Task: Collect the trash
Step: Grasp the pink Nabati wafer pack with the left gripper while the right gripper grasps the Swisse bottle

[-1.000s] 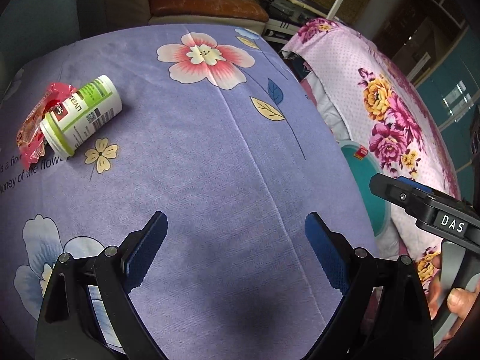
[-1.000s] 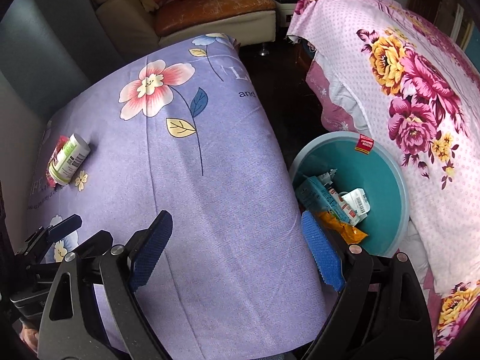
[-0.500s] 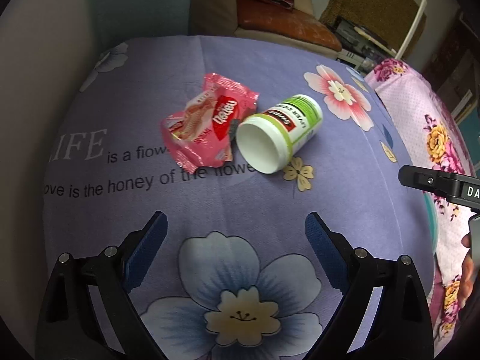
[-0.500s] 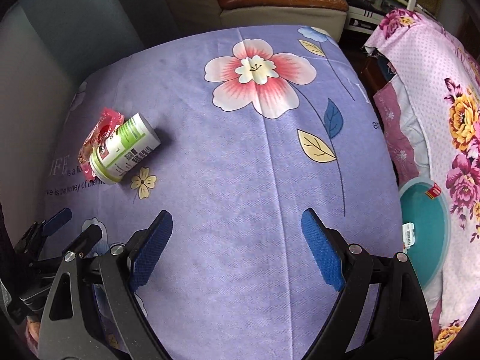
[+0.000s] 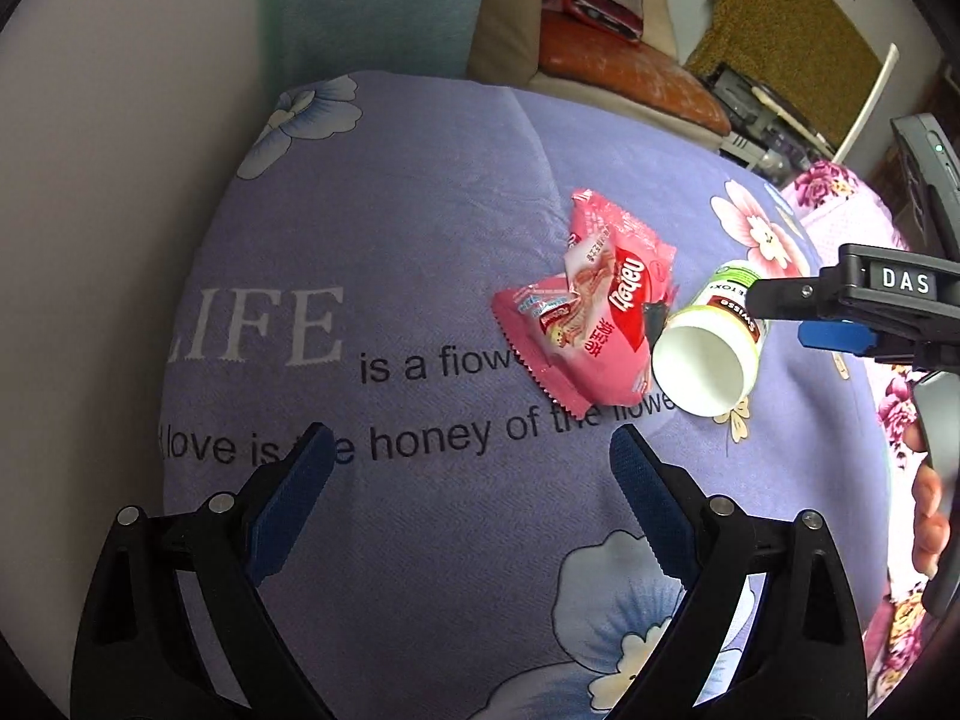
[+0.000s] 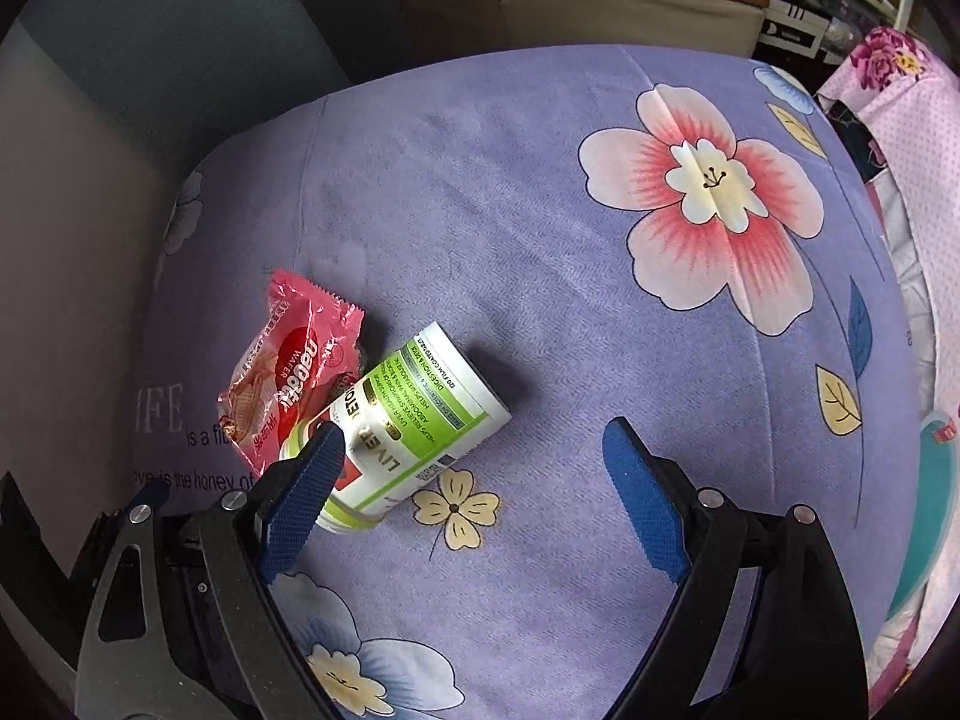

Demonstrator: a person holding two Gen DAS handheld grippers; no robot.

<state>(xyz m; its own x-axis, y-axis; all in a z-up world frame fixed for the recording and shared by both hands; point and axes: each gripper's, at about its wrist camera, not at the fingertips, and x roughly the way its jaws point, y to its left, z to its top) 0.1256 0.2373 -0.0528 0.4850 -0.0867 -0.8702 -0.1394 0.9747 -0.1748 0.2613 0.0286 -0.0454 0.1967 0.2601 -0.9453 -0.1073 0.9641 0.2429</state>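
Observation:
A crumpled pink wafer wrapper lies on the purple flowered bedspread. Against its right side lies a white pill bottle with a green label, on its side. My left gripper hovers open, empty, just short of the wrapper. My right gripper is open and empty too; the bottle lies just beyond its left finger, whose blue pad overlaps the bottle's near end in the right wrist view. In the left wrist view the right gripper's tip reaches in from the right beside the bottle.
The bedspread's printed lettering runs under the wrapper. A teal bin shows at the bed's right edge, next to pink flowered bedding. A wall bounds the bed on the left; a sofa with an orange cushion stands behind.
Both grippers have swept left across the bed, away from the bin, to the wrapper and bottle, which now sit close ahead. Both stayed open and empty.

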